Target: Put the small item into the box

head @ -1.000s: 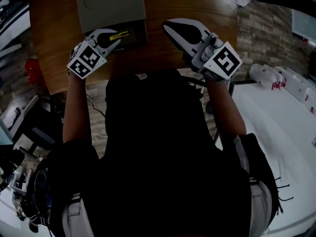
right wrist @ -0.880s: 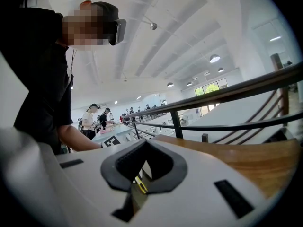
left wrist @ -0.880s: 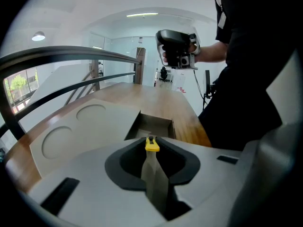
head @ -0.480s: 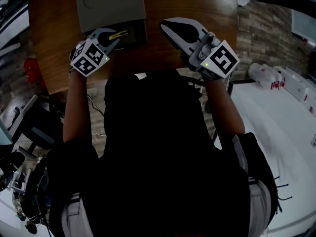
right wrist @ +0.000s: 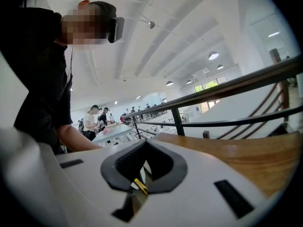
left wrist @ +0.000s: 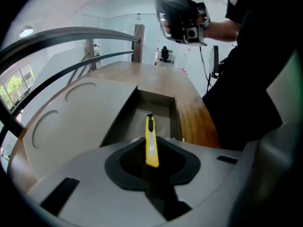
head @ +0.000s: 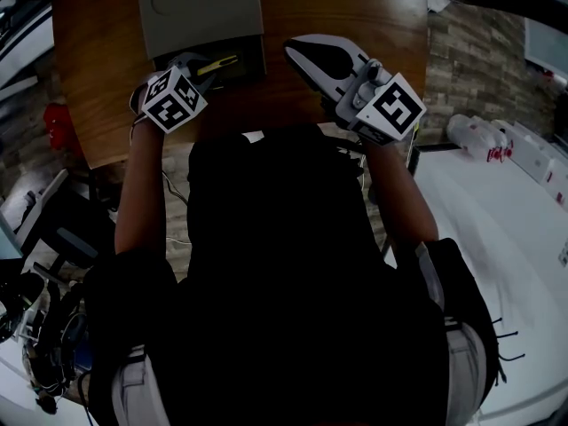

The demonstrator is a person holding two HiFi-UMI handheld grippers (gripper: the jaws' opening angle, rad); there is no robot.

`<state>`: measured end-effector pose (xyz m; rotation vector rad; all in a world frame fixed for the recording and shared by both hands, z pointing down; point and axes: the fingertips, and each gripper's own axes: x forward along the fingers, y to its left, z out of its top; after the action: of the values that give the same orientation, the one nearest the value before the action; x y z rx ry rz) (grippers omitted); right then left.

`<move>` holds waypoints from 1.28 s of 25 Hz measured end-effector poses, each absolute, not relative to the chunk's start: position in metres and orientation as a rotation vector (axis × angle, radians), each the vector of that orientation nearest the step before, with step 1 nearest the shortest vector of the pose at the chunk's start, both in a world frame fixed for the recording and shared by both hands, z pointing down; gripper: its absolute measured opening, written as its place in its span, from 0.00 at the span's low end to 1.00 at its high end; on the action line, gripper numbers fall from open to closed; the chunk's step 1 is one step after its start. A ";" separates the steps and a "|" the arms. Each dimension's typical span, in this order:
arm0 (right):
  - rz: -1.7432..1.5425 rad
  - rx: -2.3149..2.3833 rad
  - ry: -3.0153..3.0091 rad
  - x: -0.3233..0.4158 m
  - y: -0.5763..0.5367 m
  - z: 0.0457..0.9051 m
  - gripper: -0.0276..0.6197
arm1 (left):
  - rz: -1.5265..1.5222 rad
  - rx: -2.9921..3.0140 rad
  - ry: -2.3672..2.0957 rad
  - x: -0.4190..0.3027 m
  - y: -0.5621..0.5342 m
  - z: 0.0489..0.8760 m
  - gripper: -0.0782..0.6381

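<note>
A yellow utility knife (head: 218,63) is the small item. My left gripper (head: 202,71) is shut on its handle end, and the knife (left wrist: 151,143) sticks forward over the open compartment (left wrist: 162,111) of the grey box (head: 201,12). The box's lid (left wrist: 83,112) has two round recesses and covers the far part. My right gripper (head: 298,50) hovers above the wooden table (head: 355,7) to the right of the box, shut with nothing in it. In the right gripper view, a bit of the yellow knife (right wrist: 140,186) shows through the gap of the shut right gripper (right wrist: 142,174).
The box stands near the table's front edge (head: 266,131), close to my body. A metal railing (right wrist: 227,91) runs behind the table. People stand at a white table (right wrist: 111,131) in the distance. White surfaces with small objects (head: 497,140) lie to the right.
My left gripper has shifted slightly right and turned, bringing the knife further over the box opening. The right gripper has drifted a little to the left.
</note>
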<state>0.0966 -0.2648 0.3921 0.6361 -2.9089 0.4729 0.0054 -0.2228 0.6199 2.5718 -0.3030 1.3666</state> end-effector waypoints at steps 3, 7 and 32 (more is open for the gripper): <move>0.483 0.636 -2.910 0.095 -0.263 0.394 0.06 | 1.392 2.561 -0.319 0.005 -0.224 0.624 0.21; 0.484 0.636 -2.911 0.095 -0.263 0.395 0.06 | 1.424 2.534 -0.342 0.003 -0.228 0.629 0.22; 0.485 0.668 -2.926 0.098 -0.262 0.395 0.06 | 1.306 2.559 -0.465 -0.002 -0.233 0.598 0.19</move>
<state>0.0982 -0.2622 0.3955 0.6676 -2.9265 0.4845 -0.0020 -0.2332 0.5976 2.5593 -0.4655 1.3064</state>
